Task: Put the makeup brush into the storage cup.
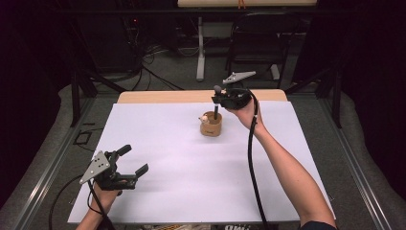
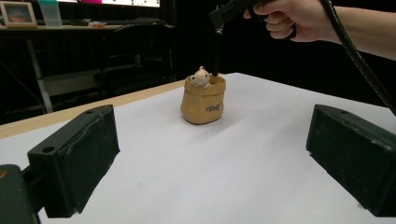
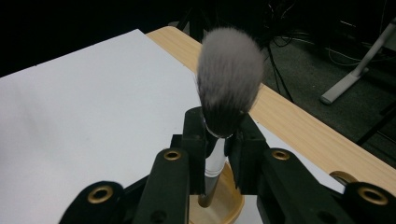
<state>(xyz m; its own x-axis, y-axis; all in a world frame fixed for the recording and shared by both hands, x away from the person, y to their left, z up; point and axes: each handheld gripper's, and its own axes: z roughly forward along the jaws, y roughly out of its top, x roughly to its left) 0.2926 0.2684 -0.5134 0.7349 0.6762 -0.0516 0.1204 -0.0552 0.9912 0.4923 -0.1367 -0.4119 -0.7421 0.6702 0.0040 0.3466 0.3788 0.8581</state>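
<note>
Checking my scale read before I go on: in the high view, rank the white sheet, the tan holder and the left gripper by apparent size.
1. White sheet, by far the largest.
2. Left gripper, open; it sits nearer the camera, so its lead over the holder is unsure.
3. Tan holder, smallest, with the brush handle dipping into it.

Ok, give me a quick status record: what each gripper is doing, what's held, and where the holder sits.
right gripper: shut on the brush, held above the holder
brush: upright, grey bristles on top, handle end down at the holder's mouth
holder: small tan sack-shaped pot, upright on the white sheet, a small figure at its rim
left gripper: open, holding nothing, near the sheet's front left corner
white sheet: covers most of the wooden table
</note>
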